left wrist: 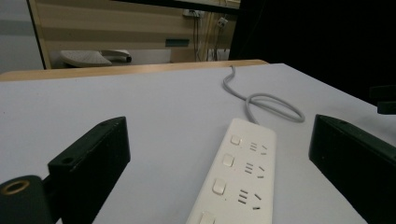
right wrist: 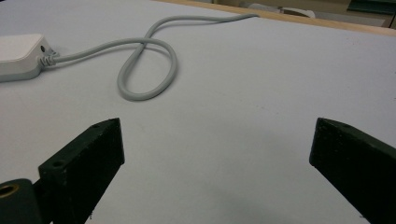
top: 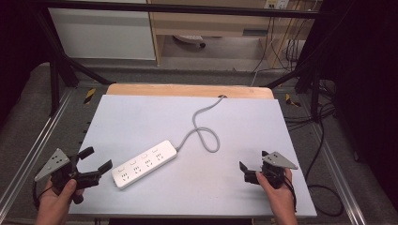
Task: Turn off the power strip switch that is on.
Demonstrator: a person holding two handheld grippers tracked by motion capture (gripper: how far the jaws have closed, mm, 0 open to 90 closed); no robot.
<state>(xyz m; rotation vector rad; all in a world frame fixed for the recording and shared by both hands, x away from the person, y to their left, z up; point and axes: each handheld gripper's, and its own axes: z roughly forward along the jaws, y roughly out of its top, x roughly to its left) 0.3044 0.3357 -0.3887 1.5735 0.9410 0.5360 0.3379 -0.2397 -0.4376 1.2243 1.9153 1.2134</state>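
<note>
High view: left gripper [top: 96, 161], jaws wide, empty, sits at the power strip's [top: 144, 163] nine o'clock; right gripper [top: 256, 168] is likewise wide. A careless approach risks shoving the strip across the counter [top: 244, 122] or snagging its looped cord [top: 206, 133].

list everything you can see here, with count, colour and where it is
power strip: 1, white, lying flat left of the table's middle, nearer the left tool
cord: 1, grey, runs from the strip's far end, makes one loop, goes off the table's far edge
table top: 1, pale grey, with a wooden strip along its far edge
frame bars: several, black, around the table
cabinet: 1, light wood, on the floor beyond the table
left tool: 1, black with a grey plate, near left corner, jaws apart, holding nothing
right tool: 1, black with a grey plate, near right edge, jaws apart, holding nothing
hands: 2, one on each tool
</note>
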